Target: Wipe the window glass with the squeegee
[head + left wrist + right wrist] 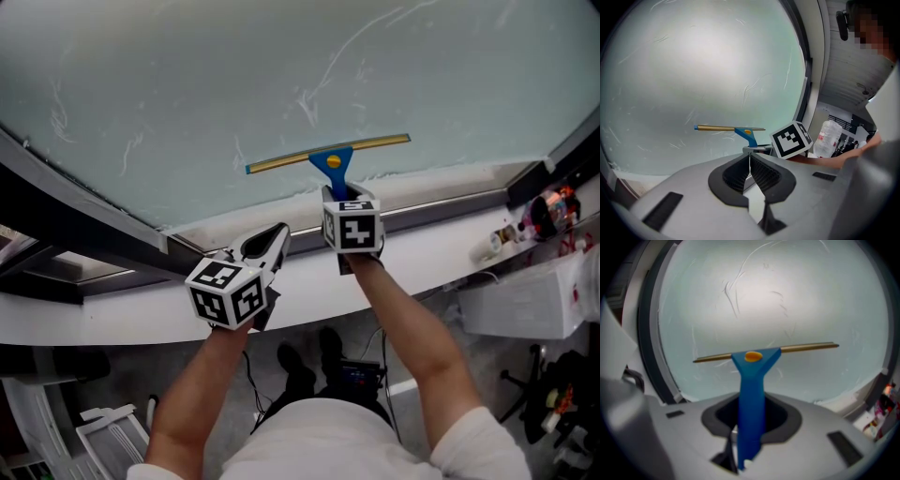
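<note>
The white window sill (122, 314) is running in a long curve just under the window glass (187, 84), and its load is sitting at the far right end. A pale bottle (489, 247) is resting there, and just beyond it a dark round object with colourful bits (548, 211) is sitting, too small to identify. Under that end a white box-like unit (525, 305) is standing. Down on the grey floor (483, 361), a black device with cables (354, 375) is lying, and a white rack (108, 427) is resting at the lower left.
</note>
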Action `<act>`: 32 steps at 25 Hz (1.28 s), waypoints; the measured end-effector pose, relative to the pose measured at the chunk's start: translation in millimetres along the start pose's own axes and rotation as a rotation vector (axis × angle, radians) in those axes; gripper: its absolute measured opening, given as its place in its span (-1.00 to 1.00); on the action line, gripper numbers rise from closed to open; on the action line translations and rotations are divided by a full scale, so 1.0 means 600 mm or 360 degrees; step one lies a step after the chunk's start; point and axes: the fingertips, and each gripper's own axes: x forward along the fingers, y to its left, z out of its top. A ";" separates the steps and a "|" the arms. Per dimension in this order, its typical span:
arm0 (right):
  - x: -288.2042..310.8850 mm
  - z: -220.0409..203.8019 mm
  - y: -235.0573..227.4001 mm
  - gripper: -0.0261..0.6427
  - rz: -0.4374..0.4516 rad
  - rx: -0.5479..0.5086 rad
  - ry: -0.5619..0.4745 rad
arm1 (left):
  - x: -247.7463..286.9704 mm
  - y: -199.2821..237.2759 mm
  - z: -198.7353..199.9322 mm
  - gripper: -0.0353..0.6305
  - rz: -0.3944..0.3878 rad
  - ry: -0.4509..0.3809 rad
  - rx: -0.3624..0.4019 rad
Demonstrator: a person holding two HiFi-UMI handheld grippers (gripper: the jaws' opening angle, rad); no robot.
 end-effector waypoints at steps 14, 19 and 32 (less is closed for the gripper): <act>0.043 -0.079 -0.017 -0.54 -0.0010 -0.0017 0.0110 | 0.013 0.016 -0.045 -0.81 0.0001 0.0070 -0.0049; 0.066 -0.114 -0.029 -0.54 -0.0017 0.0013 0.0147 | 0.020 0.023 -0.065 -0.81 0.0005 0.0106 -0.0061; 0.109 -0.175 -0.034 -0.54 0.0003 -0.0011 0.0183 | 0.043 0.035 -0.113 -0.81 -0.0001 0.0194 -0.0103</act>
